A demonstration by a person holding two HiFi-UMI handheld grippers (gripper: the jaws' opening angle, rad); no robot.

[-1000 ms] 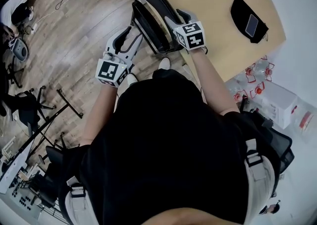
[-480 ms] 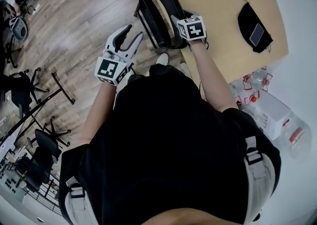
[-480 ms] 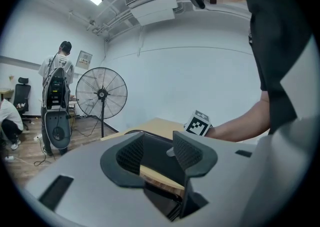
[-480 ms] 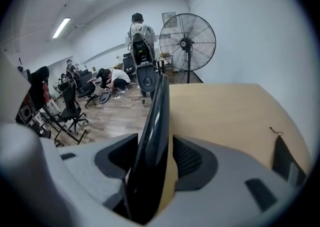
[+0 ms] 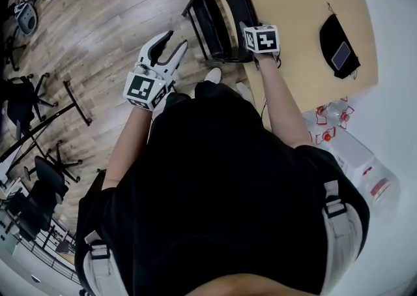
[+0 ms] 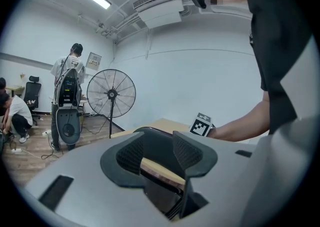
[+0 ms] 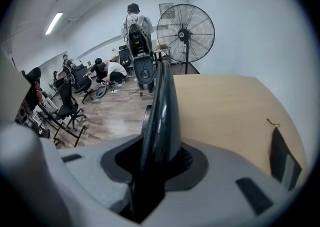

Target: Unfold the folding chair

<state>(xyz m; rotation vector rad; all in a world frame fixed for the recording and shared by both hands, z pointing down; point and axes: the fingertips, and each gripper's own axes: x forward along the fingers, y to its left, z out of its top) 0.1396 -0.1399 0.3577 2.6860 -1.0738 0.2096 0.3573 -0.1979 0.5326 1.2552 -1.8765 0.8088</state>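
The left gripper [image 5: 177, 38], beside the light wooden table [image 5: 293, 1], has jaws slightly parted, empty. The black tubular folding chair [image 5: 215, 27] stands folded at that table's edge, the right gripper [image 7: 160, 158] closing on its top rail. Risk: pulled one-handed, it may skid.

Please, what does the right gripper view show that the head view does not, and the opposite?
Only the right gripper view: a standing fan and the right gripper's closing jaws around the folding chair's rim. Only the head view: the left gripper, away from the chair. Both: the chair, the wooden table and a black pouch.
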